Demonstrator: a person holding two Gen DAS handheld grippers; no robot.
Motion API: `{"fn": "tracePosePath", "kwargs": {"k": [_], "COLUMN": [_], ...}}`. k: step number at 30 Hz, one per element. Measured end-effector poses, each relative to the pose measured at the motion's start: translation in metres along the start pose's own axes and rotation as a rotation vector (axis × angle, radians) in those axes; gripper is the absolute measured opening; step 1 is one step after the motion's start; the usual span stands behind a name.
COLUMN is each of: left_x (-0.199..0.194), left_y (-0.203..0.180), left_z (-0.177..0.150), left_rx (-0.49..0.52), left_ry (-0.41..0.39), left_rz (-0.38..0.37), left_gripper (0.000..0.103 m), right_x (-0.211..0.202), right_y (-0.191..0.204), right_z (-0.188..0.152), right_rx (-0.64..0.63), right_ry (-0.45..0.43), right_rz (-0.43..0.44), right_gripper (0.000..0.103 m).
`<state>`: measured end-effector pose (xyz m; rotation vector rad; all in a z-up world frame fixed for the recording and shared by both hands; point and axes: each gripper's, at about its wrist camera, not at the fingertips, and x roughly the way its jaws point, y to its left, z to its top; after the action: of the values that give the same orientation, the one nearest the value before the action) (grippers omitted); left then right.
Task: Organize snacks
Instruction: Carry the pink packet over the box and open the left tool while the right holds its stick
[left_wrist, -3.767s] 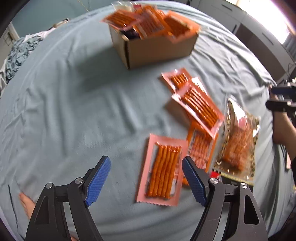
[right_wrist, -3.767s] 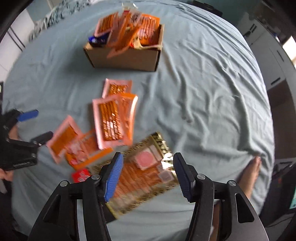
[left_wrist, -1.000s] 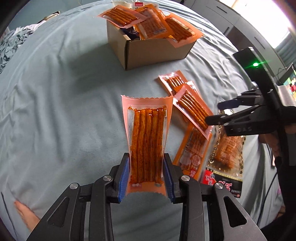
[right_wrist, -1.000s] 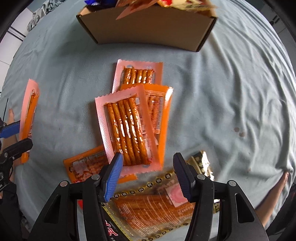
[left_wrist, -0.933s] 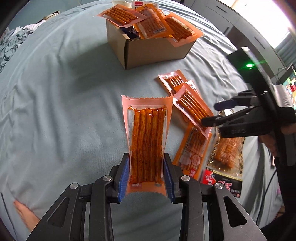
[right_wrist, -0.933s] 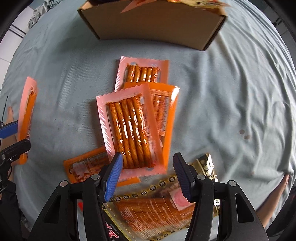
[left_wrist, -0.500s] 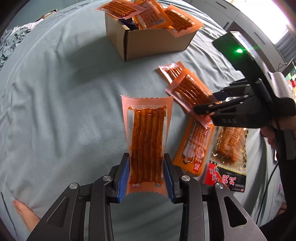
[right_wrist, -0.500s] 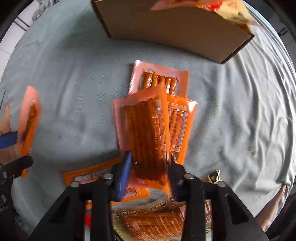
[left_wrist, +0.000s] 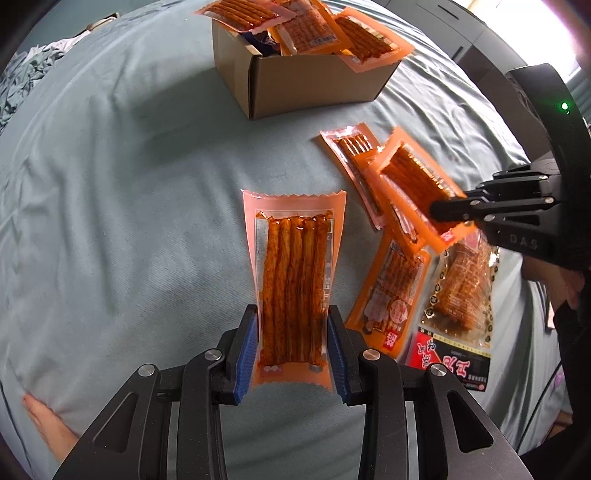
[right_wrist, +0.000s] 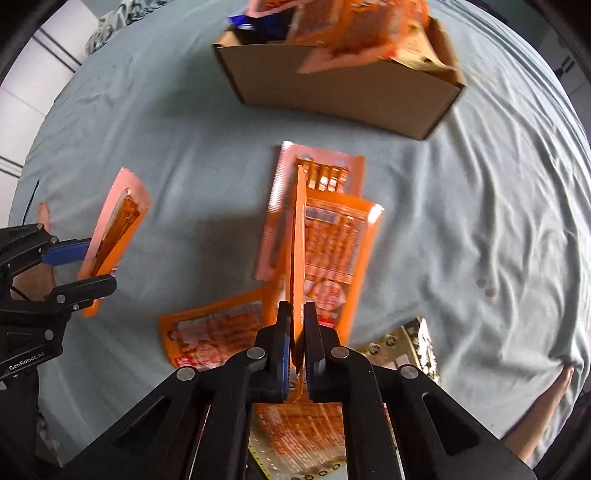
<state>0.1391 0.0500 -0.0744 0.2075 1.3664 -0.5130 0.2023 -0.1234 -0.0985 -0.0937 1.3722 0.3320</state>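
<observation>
My left gripper (left_wrist: 291, 343) is shut on a pink packet of orange snack sticks (left_wrist: 293, 273), held flat above the bed; it also shows in the right wrist view (right_wrist: 114, 229). My right gripper (right_wrist: 294, 347) is shut on the edge of another pink stick packet (right_wrist: 298, 240), lifted and turned edge-on; in the left wrist view this packet (left_wrist: 413, 184) hangs from the right gripper (left_wrist: 448, 212). A cardboard box (left_wrist: 314, 79) heaped with snack packets stands at the far side and also shows in the right wrist view (right_wrist: 343, 88).
Loose packets lie on the blue-grey bedsheet (left_wrist: 110, 184): a pink one (right_wrist: 321, 170), two orange ones (right_wrist: 332, 254) (right_wrist: 214, 334), and a gold-and-black bag (left_wrist: 461, 295). Bare feet show at the bed's edges (left_wrist: 48, 424) (right_wrist: 543, 410).
My right gripper has shut on the top pink packet and lifted it, turning it edge-on. My left gripper still holds its packet, nearer the box.
</observation>
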Motion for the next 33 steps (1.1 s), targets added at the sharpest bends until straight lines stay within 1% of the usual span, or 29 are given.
{"fn": "tracePosePath", "kwargs": {"k": [3, 6, 8, 11, 12, 15, 17, 20, 22, 24, 28, 30, 33], "left_x": [0.002, 0.004, 0.005, 0.003, 0.002, -0.001, -0.001, 0.0, 0.0, -0.002, -0.012, -0.019, -0.031], "left_y": [-0.006, -0.01, -0.013, -0.016, -0.016, -0.014, -0.012, -0.011, -0.011, -0.012, -0.017, -0.016, -0.016], "left_z": [0.001, 0.004, 0.007, 0.009, 0.01, 0.013, 0.016, 0.018, 0.019, 0.021, 0.027, 0.037, 0.064], "left_rx": [0.01, 0.009, 0.004, 0.007, 0.006, -0.027, -0.052, -0.055, -0.057, -0.057, -0.014, -0.027, -0.058], "left_ry": [0.003, 0.006, 0.002, -0.009, -0.017, -0.044, -0.054, -0.066, -0.07, -0.078, -0.113, -0.124, -0.148], "left_rz": [0.006, 0.002, -0.007, -0.012, -0.015, -0.041, -0.03, -0.001, 0.008, 0.013, 0.061, 0.065, 0.025], "left_gripper": [0.034, 0.034, 0.034, 0.034, 0.034, 0.034, 0.034, 0.034, 0.034, 0.034, 0.035, 0.035, 0.035], "right_x": [-0.014, -0.033, -0.048, -0.071, -0.08, -0.094, -0.101, -0.118, -0.121, -0.121, -0.124, -0.124, -0.119], "right_y": [-0.012, -0.024, -0.032, -0.05, -0.062, -0.086, -0.098, -0.112, -0.119, -0.122, -0.126, -0.127, -0.126], "right_z": [-0.003, -0.01, -0.016, -0.029, -0.032, -0.045, -0.047, -0.053, -0.055, -0.057, -0.063, -0.064, -0.065], "right_rx": [0.032, 0.056, 0.065, 0.09, 0.106, 0.168, 0.198, 0.241, 0.278, 0.293, 0.307, 0.299, 0.288], "right_ry": [-0.031, -0.078, -0.112, -0.148, -0.157, -0.187, -0.208, -0.231, -0.237, -0.244, -0.256, -0.272, -0.273], "right_rz": [0.001, 0.027, 0.061, 0.089, 0.093, 0.13, 0.144, 0.175, 0.219, 0.242, 0.282, 0.28, 0.249], "right_gripper": [0.004, 0.004, 0.004, 0.004, 0.004, 0.004, 0.004, 0.004, 0.004, 0.004, 0.004, 0.004, 0.004]}}
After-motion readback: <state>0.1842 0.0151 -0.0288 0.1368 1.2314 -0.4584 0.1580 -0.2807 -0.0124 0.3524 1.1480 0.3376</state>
